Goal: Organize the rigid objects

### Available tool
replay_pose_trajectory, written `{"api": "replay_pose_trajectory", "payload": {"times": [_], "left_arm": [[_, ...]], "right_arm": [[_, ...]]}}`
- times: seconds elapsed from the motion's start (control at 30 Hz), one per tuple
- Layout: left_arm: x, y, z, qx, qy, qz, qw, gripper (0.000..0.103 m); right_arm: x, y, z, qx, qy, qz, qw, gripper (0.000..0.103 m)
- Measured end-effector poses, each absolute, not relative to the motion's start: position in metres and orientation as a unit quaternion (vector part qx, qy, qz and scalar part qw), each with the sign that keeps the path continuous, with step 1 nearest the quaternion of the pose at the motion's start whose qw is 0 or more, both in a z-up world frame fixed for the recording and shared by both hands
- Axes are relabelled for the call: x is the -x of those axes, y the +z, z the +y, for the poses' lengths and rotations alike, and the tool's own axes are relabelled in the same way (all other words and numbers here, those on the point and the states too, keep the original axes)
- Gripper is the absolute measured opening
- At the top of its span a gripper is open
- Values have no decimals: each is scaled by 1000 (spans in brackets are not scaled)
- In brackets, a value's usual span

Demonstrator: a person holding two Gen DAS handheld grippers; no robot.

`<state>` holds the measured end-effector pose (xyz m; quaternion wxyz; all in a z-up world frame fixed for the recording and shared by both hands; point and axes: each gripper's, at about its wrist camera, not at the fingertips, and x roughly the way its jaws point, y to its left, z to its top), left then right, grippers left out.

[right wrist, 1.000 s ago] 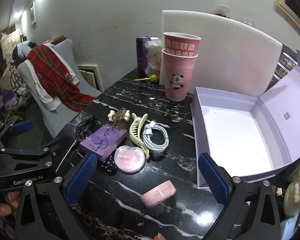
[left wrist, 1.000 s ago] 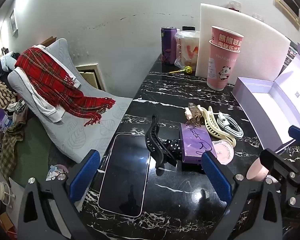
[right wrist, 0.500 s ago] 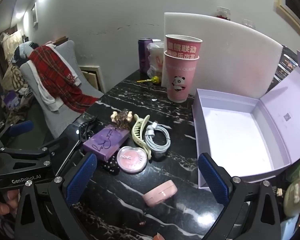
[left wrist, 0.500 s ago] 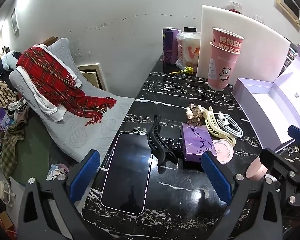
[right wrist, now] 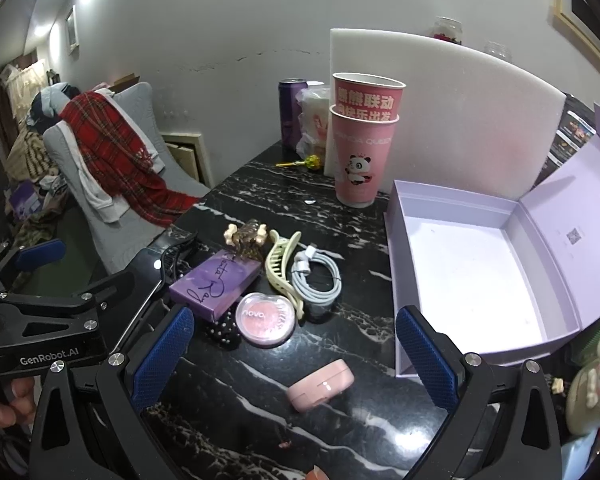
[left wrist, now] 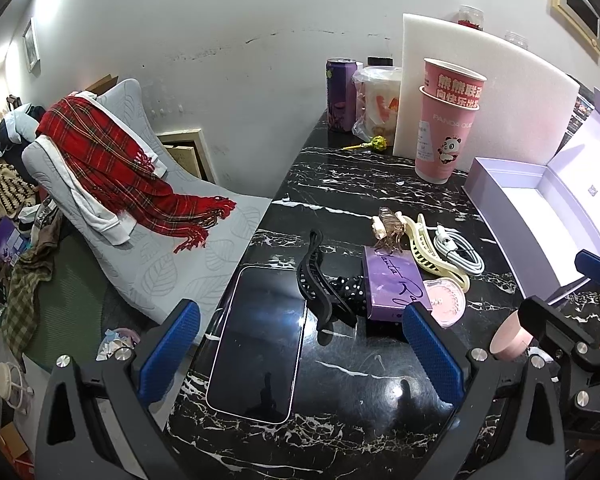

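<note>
On the black marble table (left wrist: 352,184) lies a phone (left wrist: 260,340) face up, with a black hair claw (left wrist: 320,280), a purple box (left wrist: 394,284), a cream hair claw (right wrist: 282,268), a coiled white cable (right wrist: 316,280), a pink compact (right wrist: 264,318) and a pink case (right wrist: 320,384) around it. An open lilac gift box (right wrist: 472,276) stands at the right with nothing inside. My left gripper (left wrist: 300,352) hovers open above the phone. My right gripper (right wrist: 296,356) is open over the pink case and compact.
Stacked pink paper cups (right wrist: 360,140), a purple can (left wrist: 340,94), a bagged container (left wrist: 374,100) and a white foam board (right wrist: 440,112) stand at the back. A grey lounger with a red plaid scarf (left wrist: 120,168) sits left of the table. A cream plush figure (right wrist: 592,384) is at the right edge.
Both grippers have drawn back and risen slightly, so the table objects look a little farther away. Nothing on the table has moved, and both grippers stay open.
</note>
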<state>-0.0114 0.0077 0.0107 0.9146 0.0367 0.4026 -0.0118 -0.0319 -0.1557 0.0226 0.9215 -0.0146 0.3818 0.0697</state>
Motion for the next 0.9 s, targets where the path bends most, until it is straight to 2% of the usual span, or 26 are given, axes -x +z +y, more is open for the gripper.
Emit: {"api": "replay_pose_trajectory", "payload": {"times": [0.9], "left_arm": [[20,15,5,-38,-12,399,916,103]], "right_arm": [[42,27,-158,12,69,376,924,103]]}}
